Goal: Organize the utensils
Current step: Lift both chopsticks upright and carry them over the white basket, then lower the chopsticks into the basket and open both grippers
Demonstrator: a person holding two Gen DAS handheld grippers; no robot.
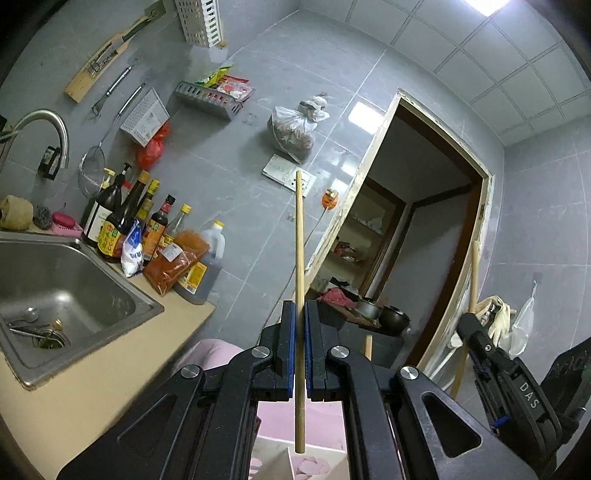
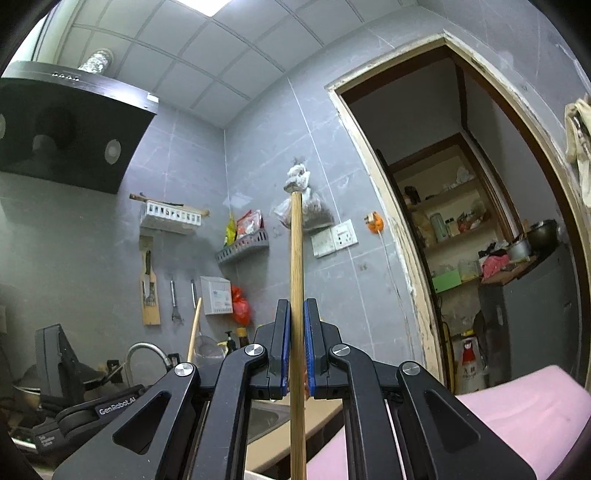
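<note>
Left wrist view. The left gripper (image 1: 300,306) is clenched on a chopstick (image 1: 299,236), which stands upright between the blue pads and runs past them above and below. Left of the gripper lies a steel sink (image 1: 74,280); a spoon (image 1: 29,314) and some small metal pieces rest at its drain. Behind the sink, on the counter (image 1: 92,387), stands a cluster of sauce bottles (image 1: 122,221); their labels are too small to read. A red spice bag (image 1: 177,258) leans on a jug (image 1: 205,266). High on the wall, a grey rack (image 1: 207,99) holds snack packets, and a white slotted holder (image 1: 199,22) hangs above it. To the right, the right gripper (image 1: 476,332) is seen from the side, marked "DAS", with a second chopstick (image 1: 473,273) rising from it.

Right wrist view. The right gripper (image 2: 297,317) is clamped on its chopstick (image 2: 296,295), upright between the pads. Far left and lower, the left gripper (image 2: 122,395) carries the lettering "GenRobot.AI", its chopstick (image 2: 194,328) tilted above it. A white wall basket (image 2: 171,218) holds a wooden-handled tool. Right of the gripper a pink surface (image 2: 517,413) fills the corner.
</note>
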